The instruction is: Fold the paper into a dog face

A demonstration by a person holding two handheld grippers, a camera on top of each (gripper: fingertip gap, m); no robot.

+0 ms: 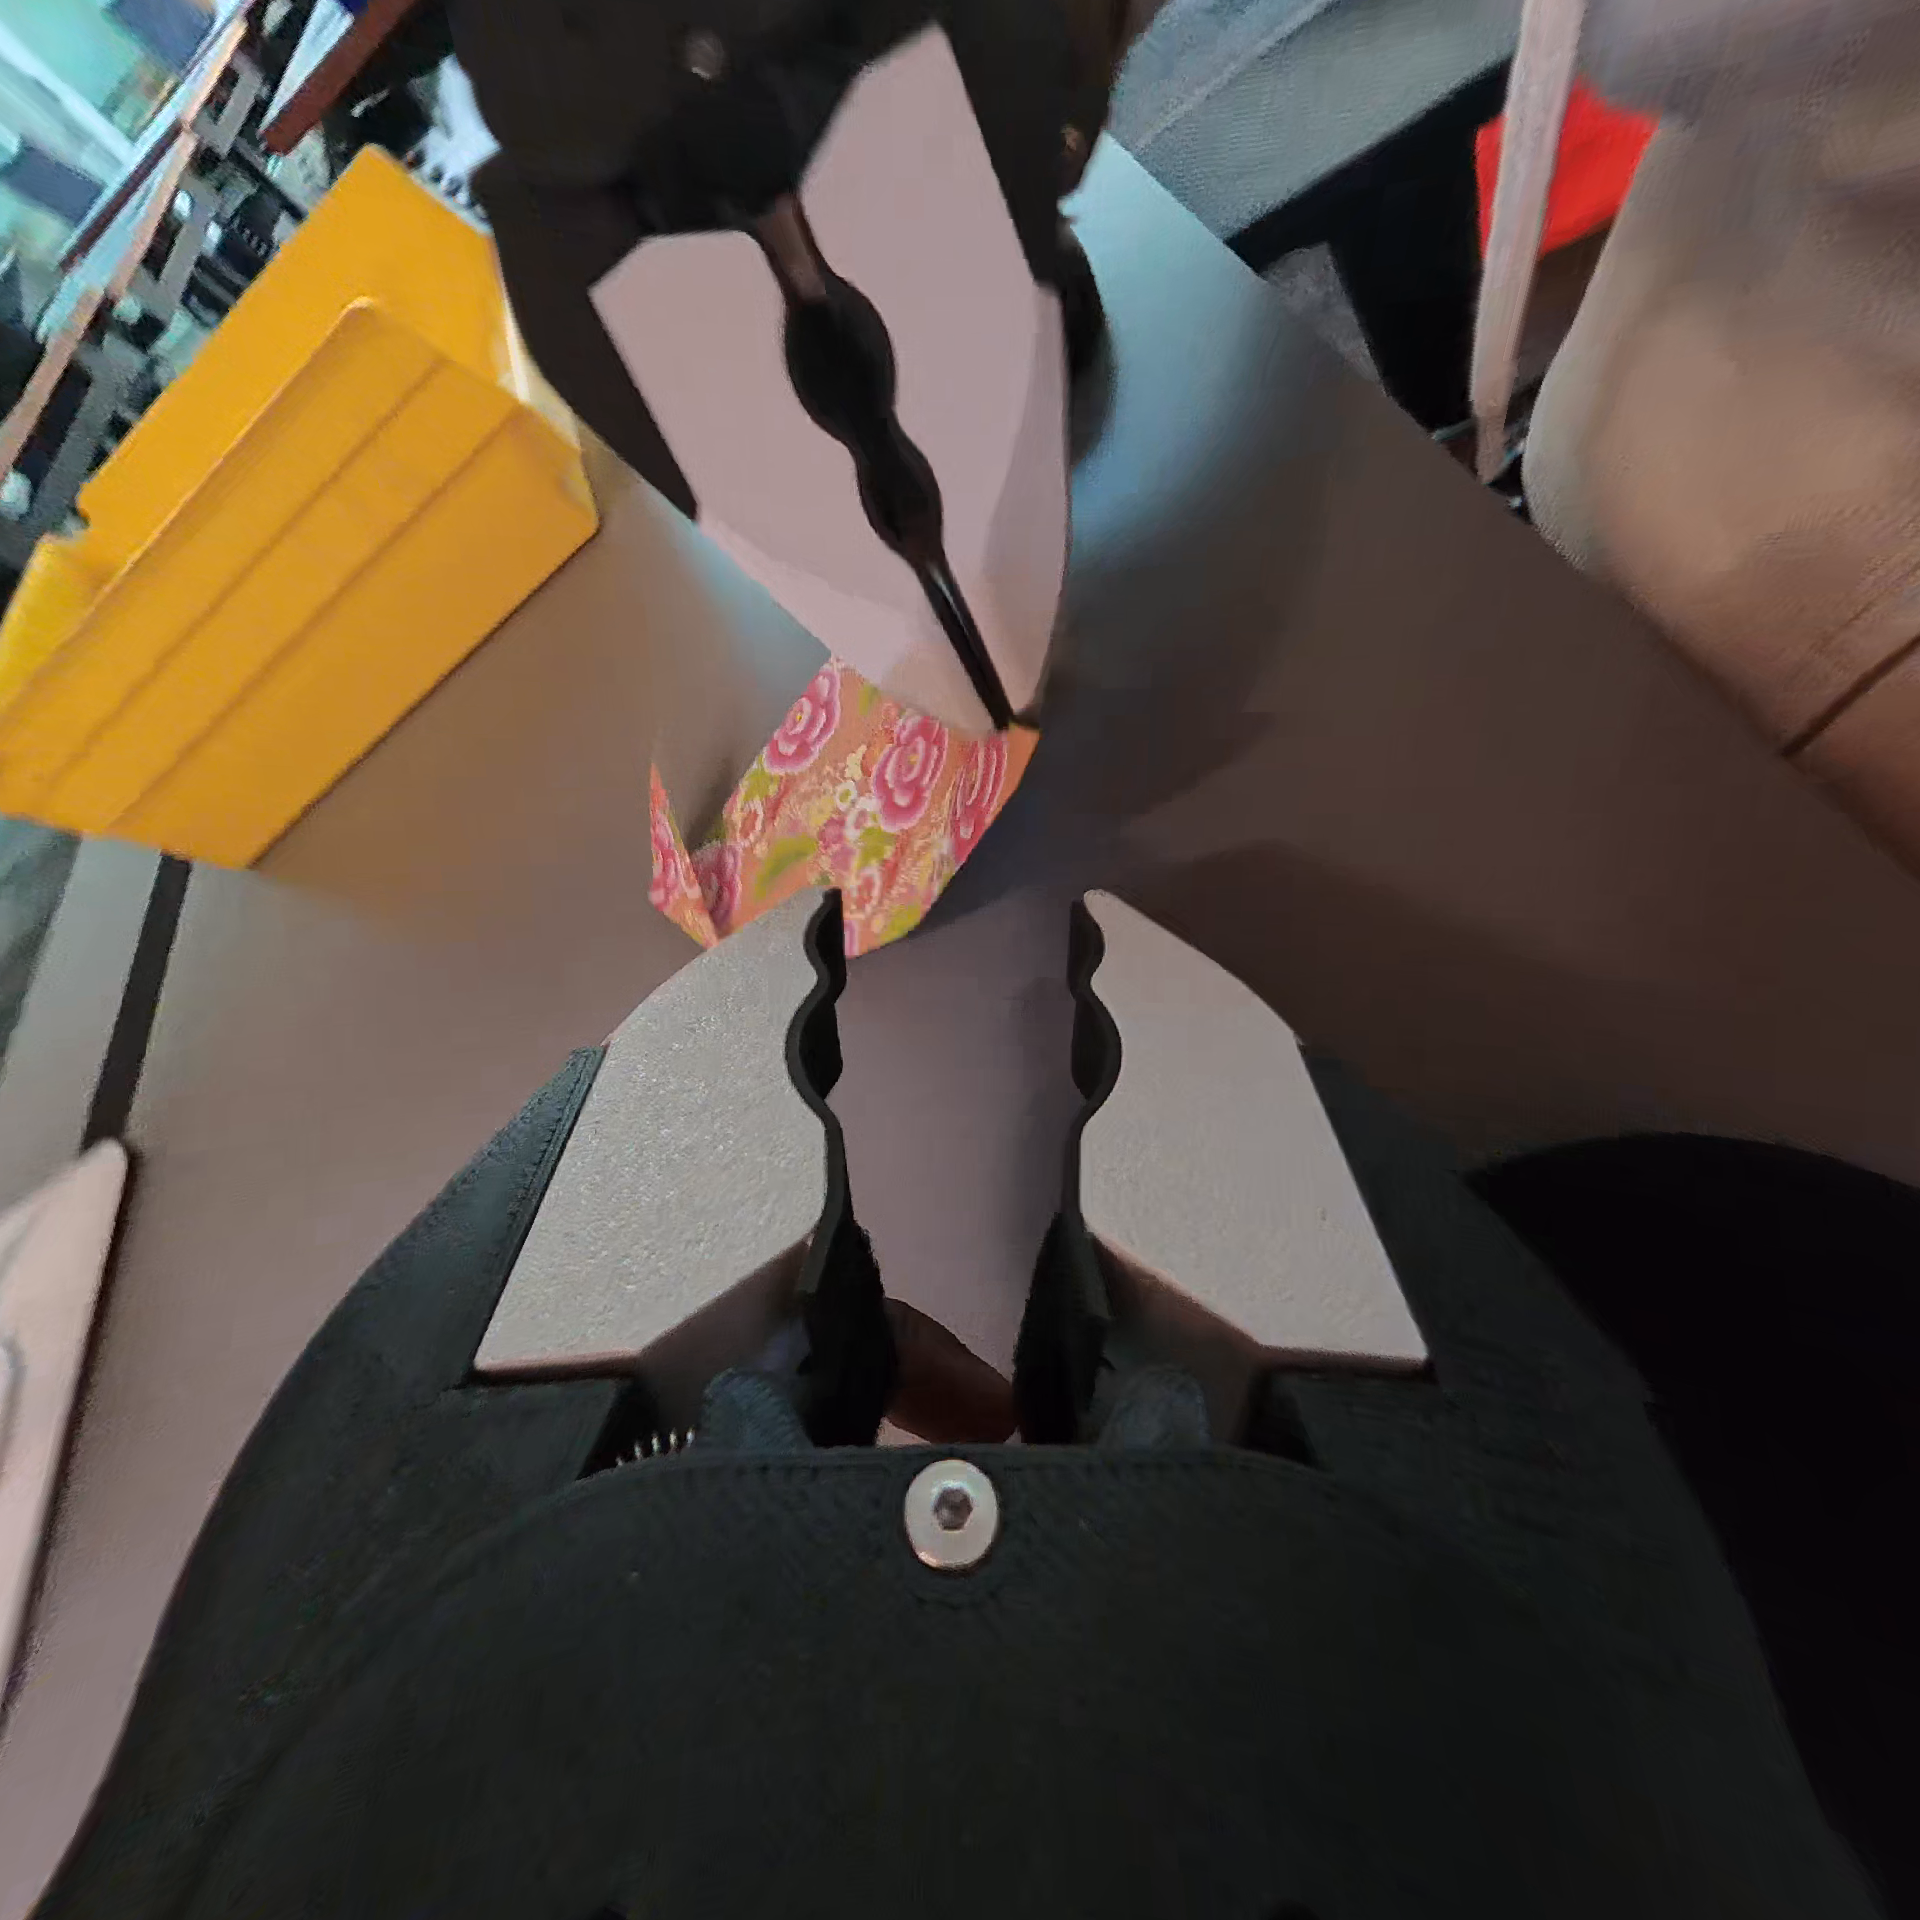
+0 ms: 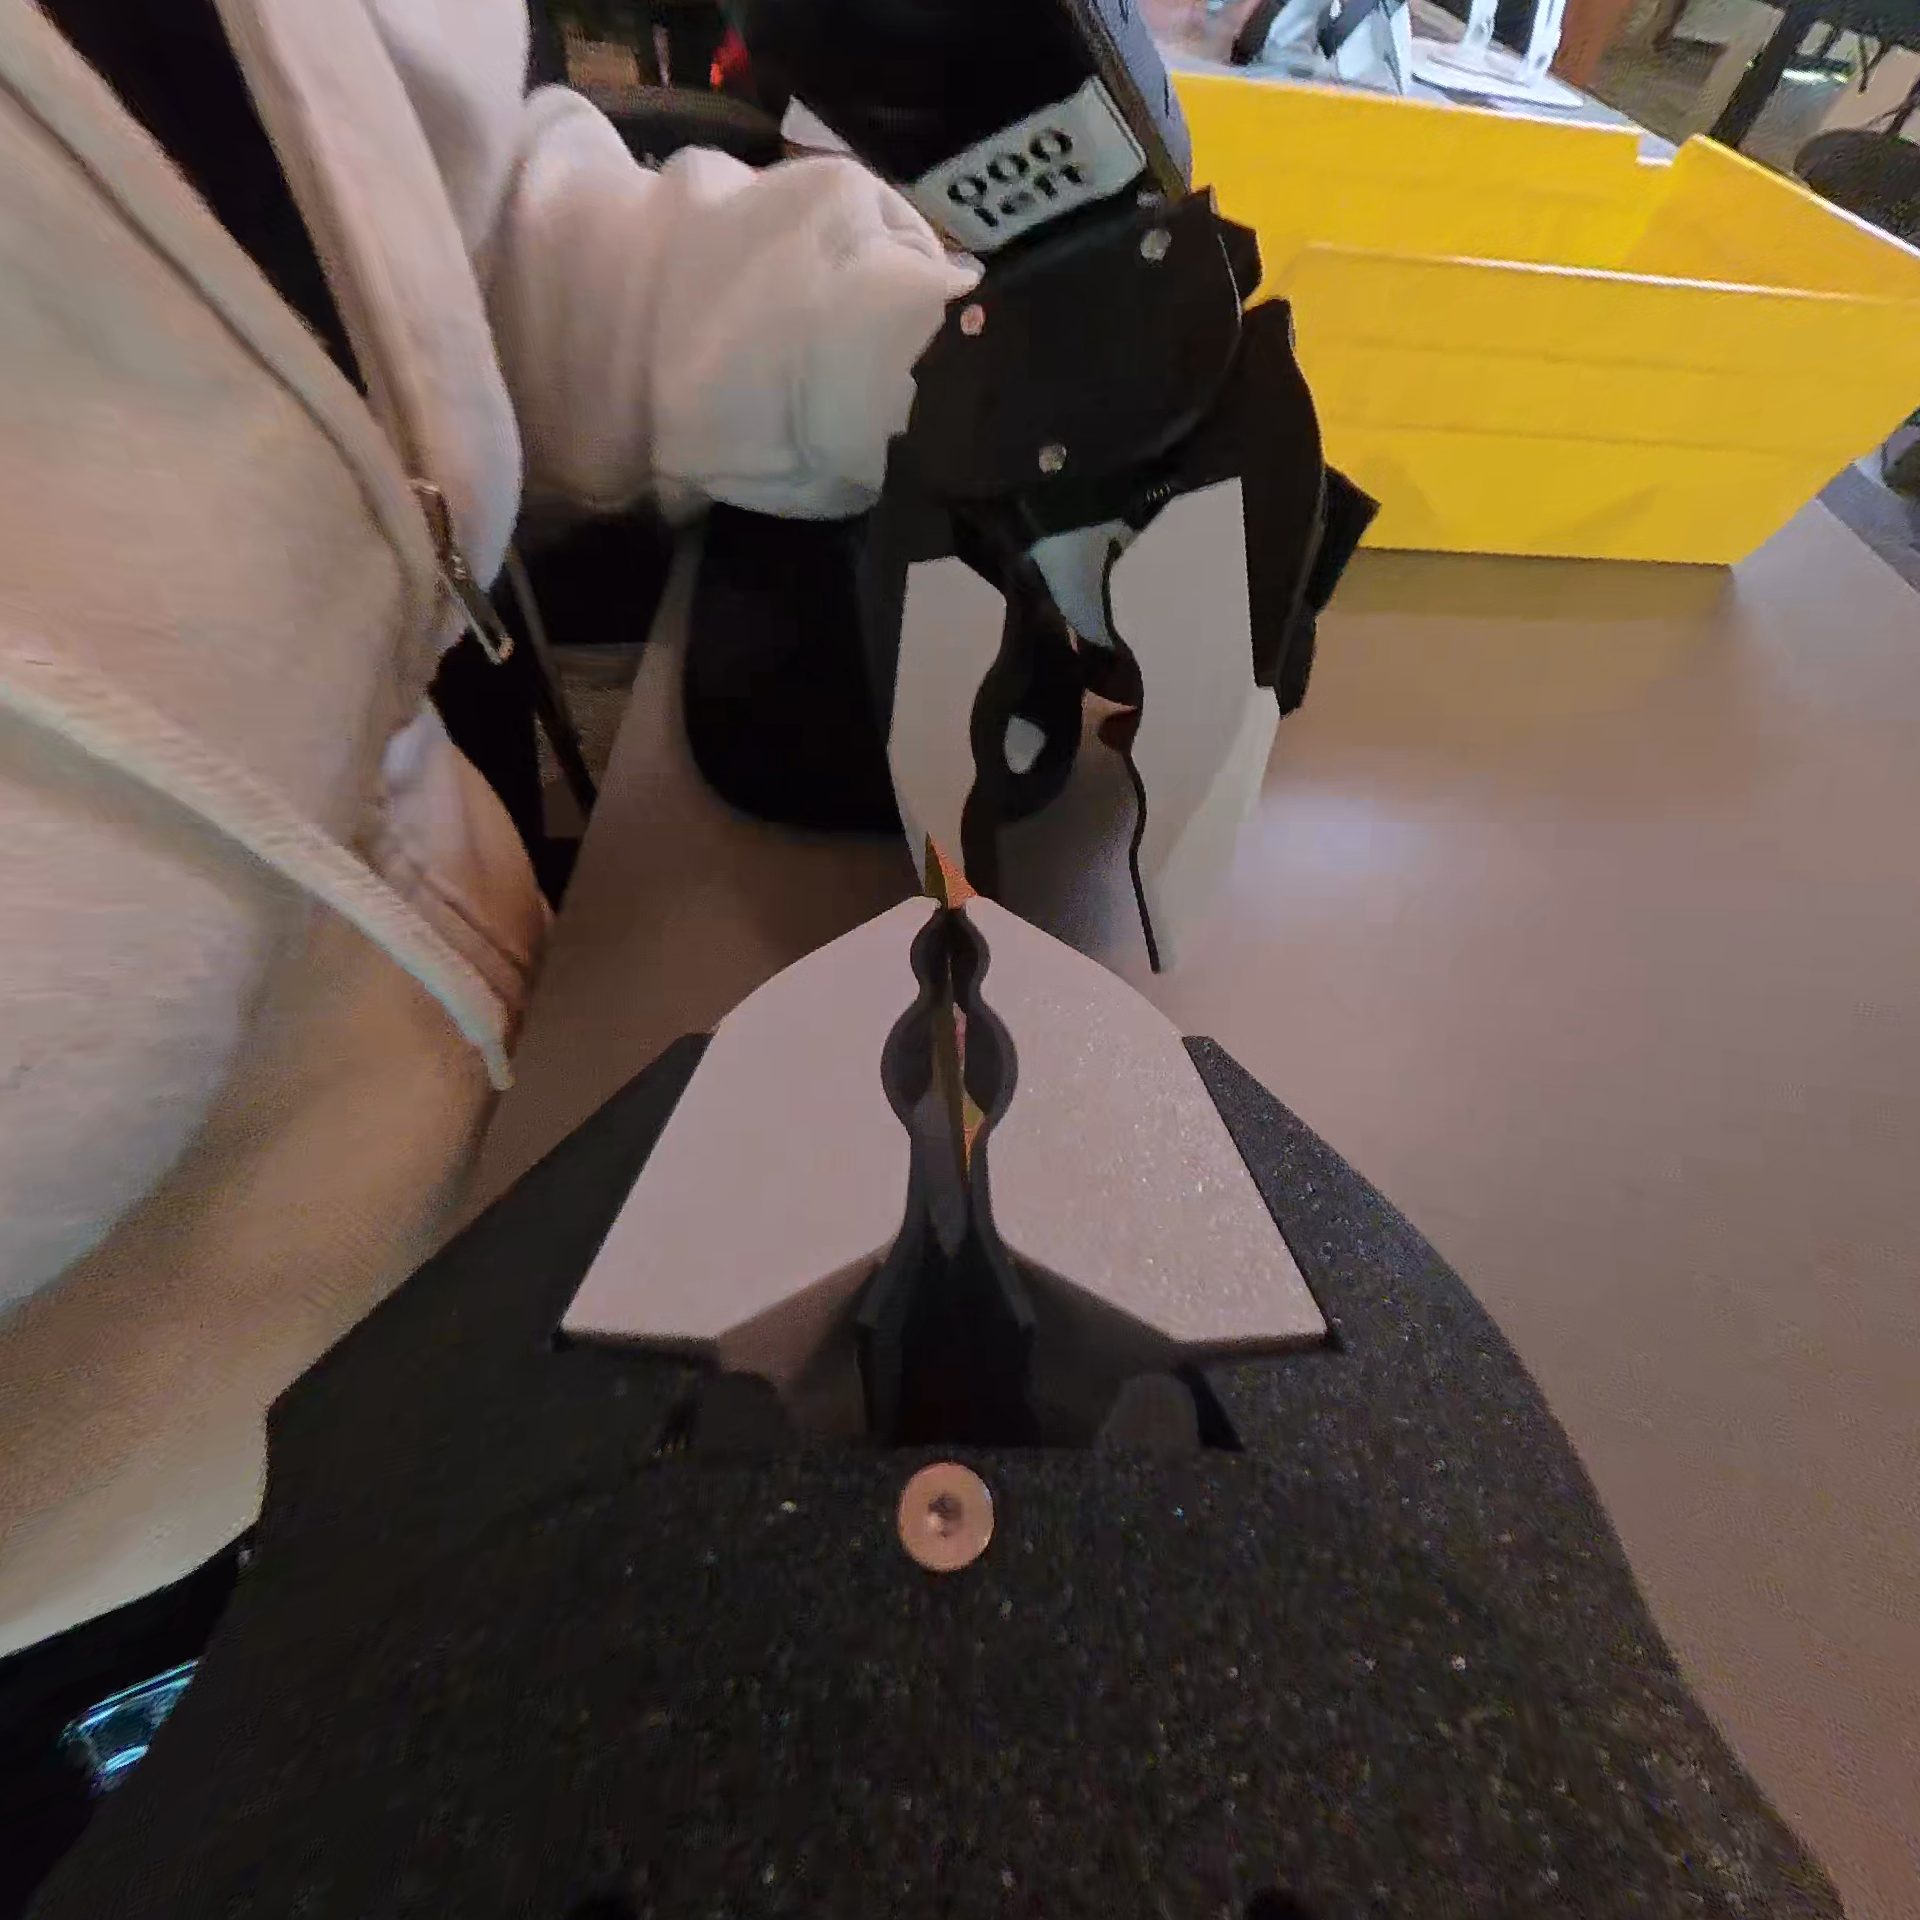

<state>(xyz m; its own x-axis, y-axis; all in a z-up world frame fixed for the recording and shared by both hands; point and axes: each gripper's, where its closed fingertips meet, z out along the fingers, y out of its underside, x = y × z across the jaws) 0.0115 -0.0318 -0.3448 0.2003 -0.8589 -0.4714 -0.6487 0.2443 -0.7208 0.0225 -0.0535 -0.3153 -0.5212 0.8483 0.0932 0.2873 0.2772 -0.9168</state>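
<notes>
The paper (image 1: 862,800) is orange with pink flowers and partly folded, with one flap standing up on its left. My right gripper (image 1: 997,717) comes in from the top of the left wrist view and is shut on the paper's upper right corner. In the right wrist view the right gripper (image 2: 945,912) pinches the paper (image 2: 948,878), which shows edge-on between its jaws. My left gripper (image 1: 956,914) is open, and its left fingertip touches or overlaps the paper's lower edge. The left gripper also shows farther off in the right wrist view (image 2: 1044,914), open and held by a sleeved hand.
A yellow plastic bin (image 1: 291,582) stands on the brown table (image 1: 1455,831) beyond the paper; it also shows in the right wrist view (image 2: 1558,395). A person in a cream zip jacket (image 2: 208,623) is close at the table's edge. A dark object (image 2: 769,675) sits by that edge. The tips of both grippers are at nearly the same place.
</notes>
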